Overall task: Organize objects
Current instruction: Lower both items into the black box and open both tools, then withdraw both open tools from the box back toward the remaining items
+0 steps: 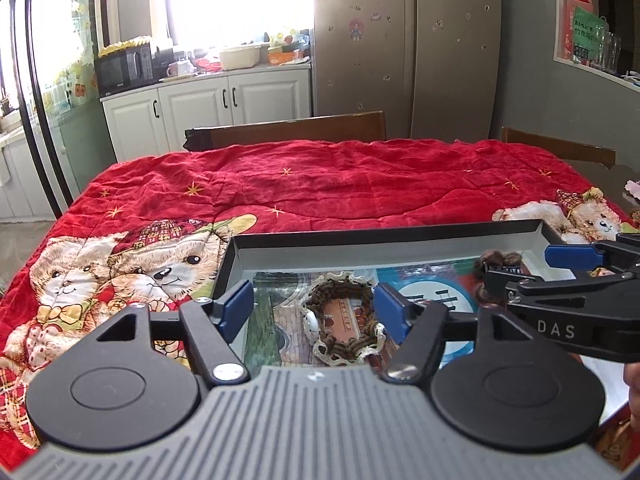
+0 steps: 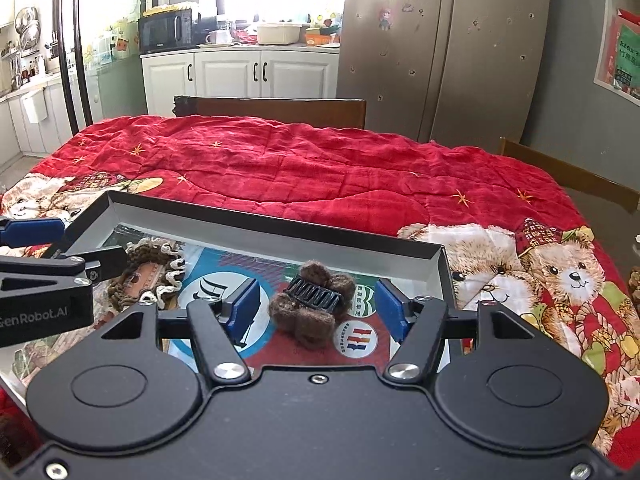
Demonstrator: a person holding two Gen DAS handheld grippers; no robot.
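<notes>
Left gripper stands spread, pads well apart. A brown crocheted scrunchie with a cream lace edge lies in the gap below, flat on the box floor; no pad touches it. Reads as let go, not gripped.

Right gripper is also spread. A fuzzy brown hair clip with a black toothed clasp sits between its pads, resting on the printed paper at the bottom of the box. There is clear space on both sides of it, so nothing is pinched.

Both items are inside the shallow black box, scrunchie toward the left end, clip toward the right, near each other but apart. Each gripper's arm shows at the edge of the other's view, so the two work side by side over the box.

The box sits on a table covered by a red quilt with teddy bears. Chair backs stand behind it, and beyond them white cupboards and a fridge.

Step, as I judge it: the drop-off into the box is done for these two pieces and both hands are free.

Next move probably calls for pulling both grippers up and clear without snagging the lace or fuzz, then looking for anything left outside the box. Small items show at the far right table edge, too cut off to name. If those belong in the box, one gripper has to go out there with its pads wide.
</notes>
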